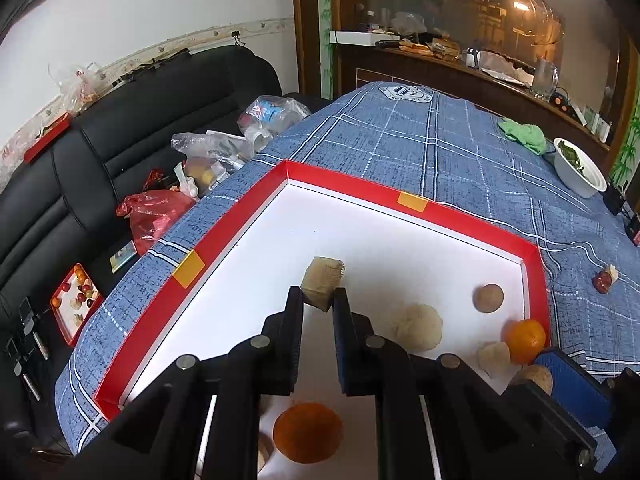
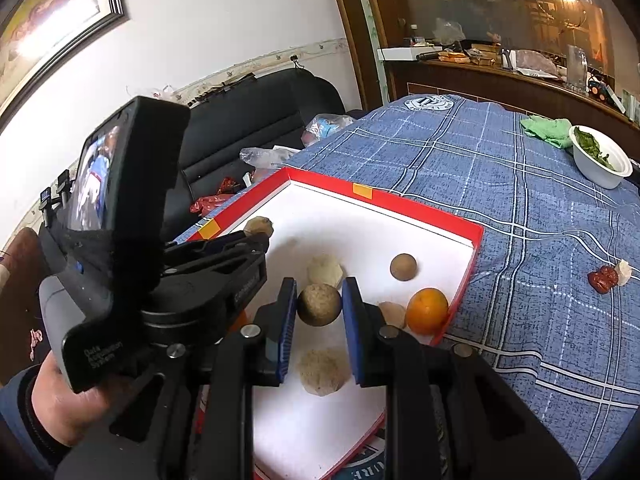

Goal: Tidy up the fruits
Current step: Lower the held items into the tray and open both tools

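- Left gripper [image 1: 318, 300]: jaws narrowed onto a tan, blocky fruit piece [image 1: 322, 282], which is pinched at the fingertips and held above the white floor of the tray [image 1: 416, 202]. The piece shows flat cut faces and a frayed upper corner.
- Right gripper [image 2: 320, 304]: blue-padded jaws closed against both sides of a round brown fruit [image 2: 319, 304]. The fruit is dull, speckled and near-spherical, and sits over the tray interior.
- Directly below the right gripper, a pale faceted fruit piece [image 2: 322, 372] rests on the tray floor.
- Just beyond the held brown fruit, a second pale faceted piece [image 2: 325, 271] lies on the floor.
- An orange [image 2: 427, 310] sits in the tray's near-right corner, against the red wall, with a small pale piece [image 2: 393, 314] touching its left side.
- A small brown ball-shaped fruit [image 2: 403, 267] lies apart, farther toward the right wall.
- A second orange [image 1: 308, 432] appears under the left gripper in the left wrist view.
- The tray is red-rimmed, white inside, and stands on a blue checked cloth [image 2: 500, 200].
- A red item with a white scrap [image 2: 606, 278] lies on the cloth, outside the tray.
- A white bowl [image 2: 600, 162] containing greens stands at the far edge.
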`<state>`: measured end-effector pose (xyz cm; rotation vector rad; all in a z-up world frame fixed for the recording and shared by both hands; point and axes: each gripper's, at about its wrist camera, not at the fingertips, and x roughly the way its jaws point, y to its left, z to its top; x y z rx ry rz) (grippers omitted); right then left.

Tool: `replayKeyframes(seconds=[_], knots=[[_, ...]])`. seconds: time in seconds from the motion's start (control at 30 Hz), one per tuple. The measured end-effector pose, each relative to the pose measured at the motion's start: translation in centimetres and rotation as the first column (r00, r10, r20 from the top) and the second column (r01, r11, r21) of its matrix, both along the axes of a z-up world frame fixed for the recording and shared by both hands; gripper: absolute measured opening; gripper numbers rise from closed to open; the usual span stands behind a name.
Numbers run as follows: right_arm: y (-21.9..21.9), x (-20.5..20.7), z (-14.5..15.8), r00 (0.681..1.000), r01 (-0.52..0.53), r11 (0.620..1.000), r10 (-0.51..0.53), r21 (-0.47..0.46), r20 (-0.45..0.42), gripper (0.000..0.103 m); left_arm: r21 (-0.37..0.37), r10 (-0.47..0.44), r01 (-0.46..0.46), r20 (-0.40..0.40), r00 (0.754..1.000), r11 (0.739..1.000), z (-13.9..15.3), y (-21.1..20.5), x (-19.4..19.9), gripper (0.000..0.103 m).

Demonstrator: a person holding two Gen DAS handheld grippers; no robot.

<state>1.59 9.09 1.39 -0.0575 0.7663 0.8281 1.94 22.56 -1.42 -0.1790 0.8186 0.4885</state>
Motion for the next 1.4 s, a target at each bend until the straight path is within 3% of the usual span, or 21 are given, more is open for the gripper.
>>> replayKeyframes(seconds=[0.93, 1.27, 1.3, 1.33, 1.37, 1.4], knots=[[0.4, 0.5, -1.2, 0.999, 0.024, 0.999, -0.025, -0.029, -0.022, 0.025, 0.002, 0.006, -0.006, -0.016, 1.0, 1.0, -0.5, 0.1, 0.5, 0.012], [0.7, 0.3, -1.6, 0.999, 0.023, 0.997, -0.026, -0.068, -0.041, 0.026, -0.004, 0.064, -0.064, -0.007, 0.998, 0.998, -0.1, 1.2, -0.3, 0.014], [0.7, 0.3, -1.8, 0.999, 0.029, 0.997, -0.032, -0.078, -0.04, 0.029, -0.012, 0.08, -0.08, -0.011, 0.997, 0.997, -0.1, 1.4, -0.4, 0.022], [0.6, 0.4, -1.8, 0.999, 0.028, 0.996, -0.031, -0.079, -0.043, 0.042, -0.029, 0.091, -0.091, -0.011, 0.996, 0.995, -0.1, 1.7, -0.5, 0.028], [0.5, 0.4, -1.9, 0.998, 0.024, 0.997, -0.028, -0.077, -0.05, 0.055, -0.035, 0.095, -0.095, -0.011, 0.995, 0.995, -0.1, 1.7, -0.6, 0.046], [0.2, 0.4, -1.8, 0.998, 0.027, 0.997, -0.03, -0.072, -0.051, 0.058, -0.028, 0.105, -0.105, -0.009, 0.994, 0.994, 0.0, 1.6, -0.7, 0.054]])
